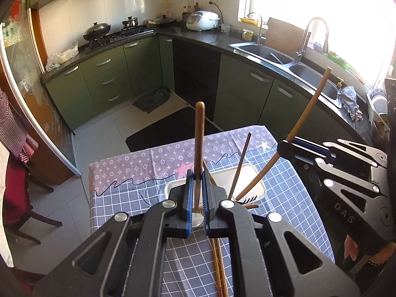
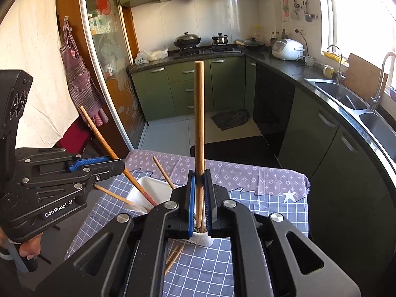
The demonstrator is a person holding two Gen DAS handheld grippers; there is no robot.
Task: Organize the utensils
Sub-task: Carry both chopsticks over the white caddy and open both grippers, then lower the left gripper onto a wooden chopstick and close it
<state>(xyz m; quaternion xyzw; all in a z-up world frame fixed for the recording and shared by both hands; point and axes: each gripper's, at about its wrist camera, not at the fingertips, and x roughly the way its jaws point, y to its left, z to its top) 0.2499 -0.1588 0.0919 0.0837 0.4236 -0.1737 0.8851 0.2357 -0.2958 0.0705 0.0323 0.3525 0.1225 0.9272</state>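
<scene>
My left tool (image 1: 197, 188) was clamped shut on a reddish-brown wooden utensil handle (image 1: 199, 133), my right tool (image 2: 200, 193) likewise on a paler round wooden stick (image 2: 199, 113), both upright above the white plastic tray (image 1: 257, 185) near the checked desk's (image 1: 118, 198) far edge. To do it well, I judged each should go down steeply, clear of the sticks already leaning there.

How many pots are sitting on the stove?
2: a big lidded wok on the left burner, a small lidded pot on the right burner. Another pan rests beside the stove.
</scene>
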